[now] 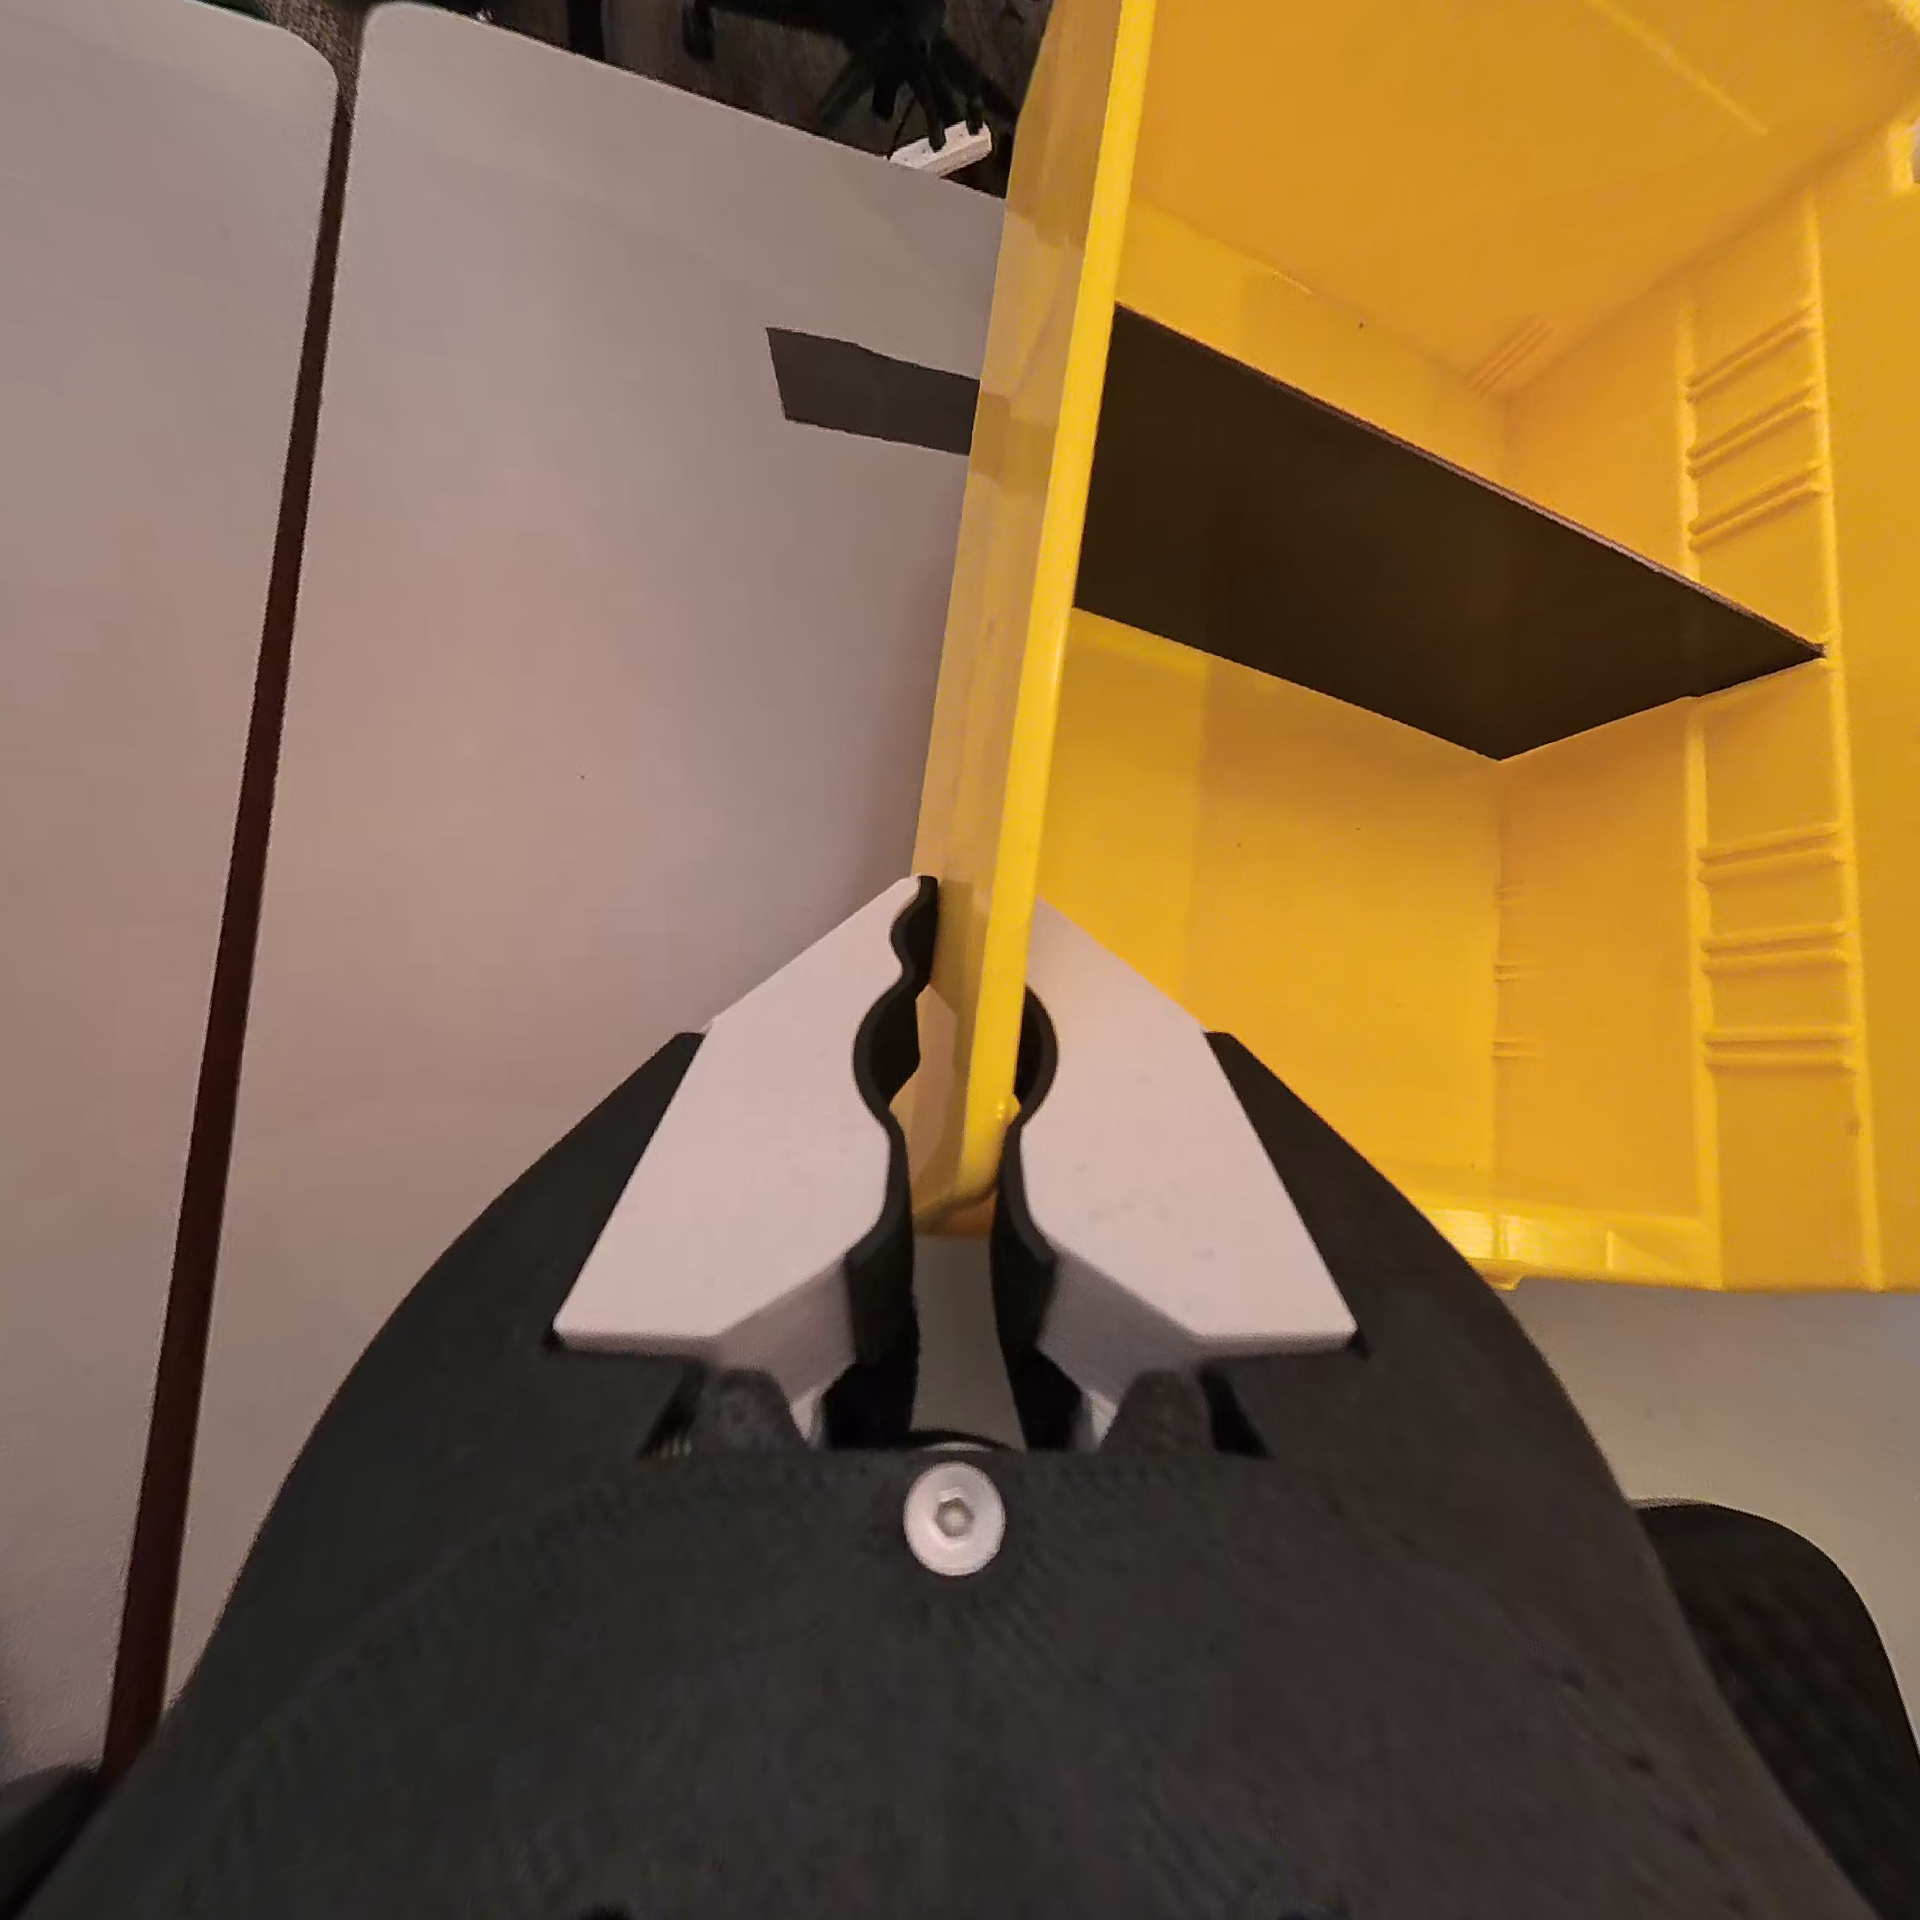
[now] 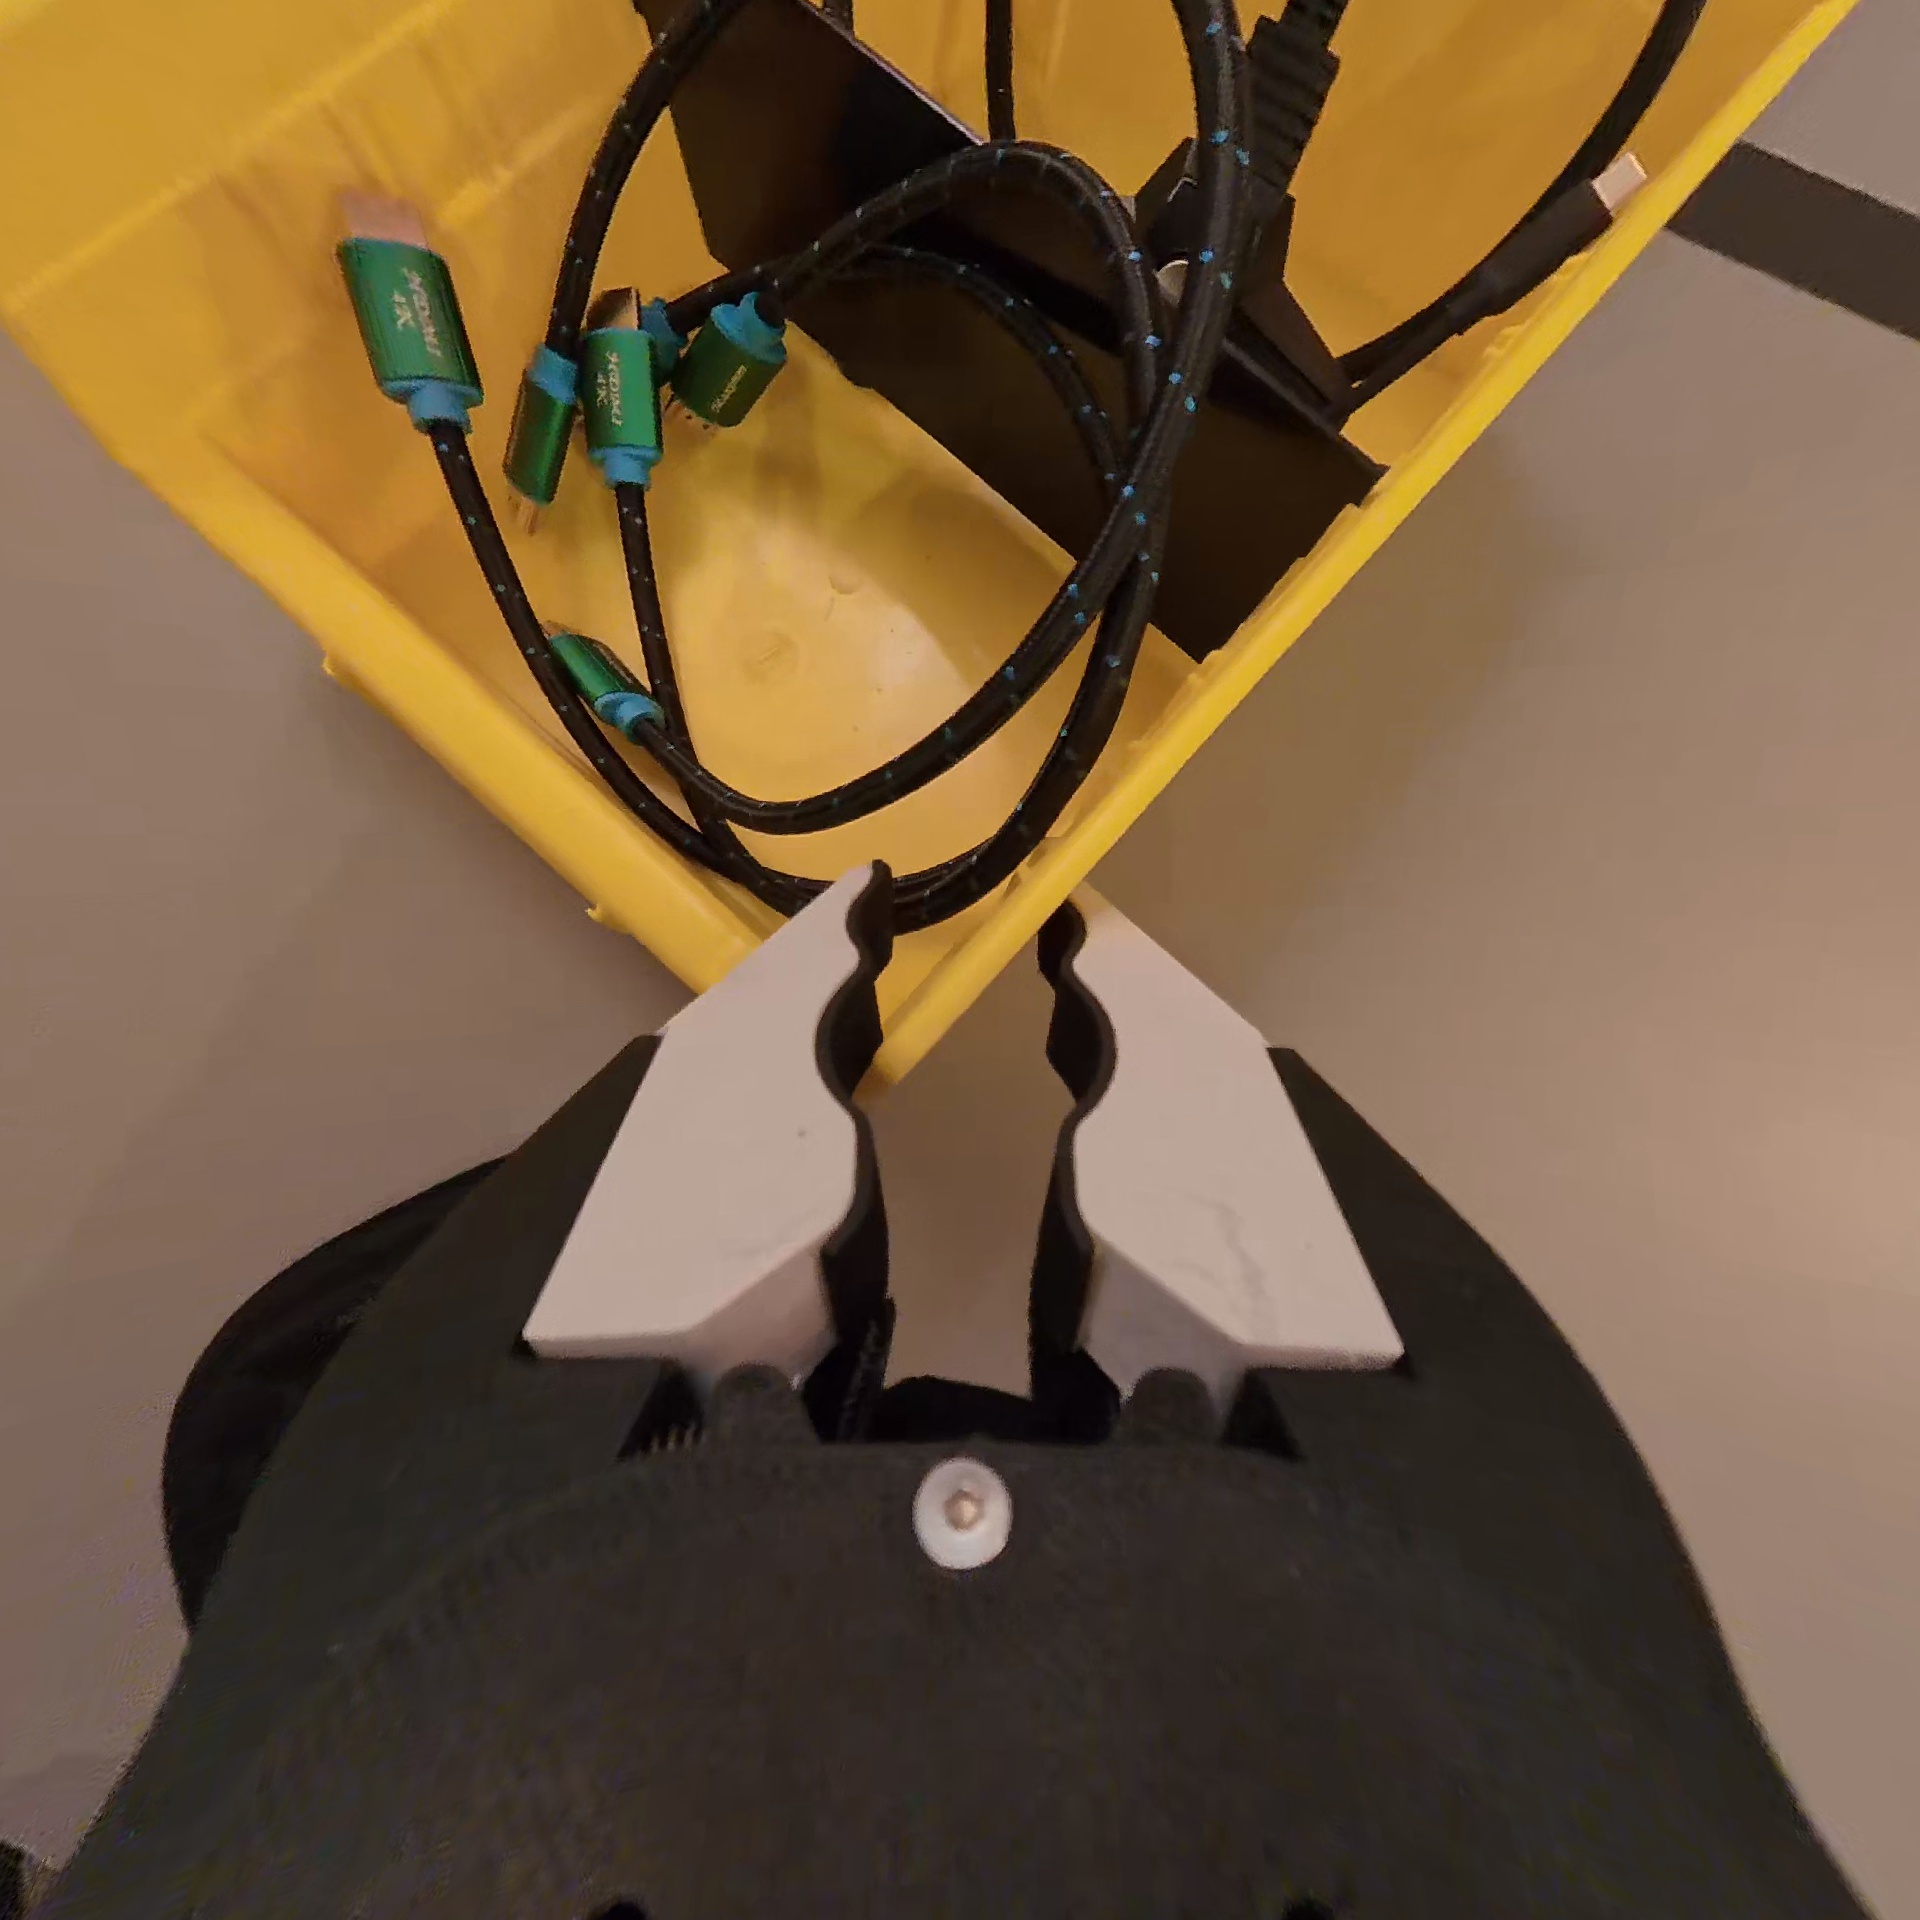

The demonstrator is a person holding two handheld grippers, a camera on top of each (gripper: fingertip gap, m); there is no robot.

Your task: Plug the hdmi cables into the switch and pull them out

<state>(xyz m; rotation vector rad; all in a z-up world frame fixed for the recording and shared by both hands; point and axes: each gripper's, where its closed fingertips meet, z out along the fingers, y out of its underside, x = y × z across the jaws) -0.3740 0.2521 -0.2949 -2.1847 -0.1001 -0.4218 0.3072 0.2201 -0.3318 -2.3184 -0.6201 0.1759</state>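
Note:
A yellow plastic bin (image 1: pixel 1351 935) stands on the white table, with a black divider (image 1: pixel 1403 551) across it. My left gripper (image 1: pixel 982 935) is shut on the bin's side wall (image 1: pixel 1039 623) near its corner. In the right wrist view the bin (image 2: pixel 831 623) holds several HDMI cables (image 2: pixel 1039 665), black braided with blue flecks and green plugs (image 2: pixel 410 322). A black boxy device (image 2: pixel 1262 249), possibly the switch, lies behind the divider (image 2: pixel 1039 364). My right gripper (image 2: pixel 971 904) is open, its jaws on either side of the bin's rim (image 2: pixel 1299 644) at the near corner.
The white table (image 1: pixel 623 675) has a dark seam (image 1: pixel 260 727) between two tops on the left. A strip of black tape (image 1: pixel 873 390) lies beside the bin; another strip (image 2: pixel 1818 239) shows in the right wrist view. Dark clutter (image 1: pixel 904 62) lies beyond the table's far edge. The grippers' ends are close to 70 cm from one another.

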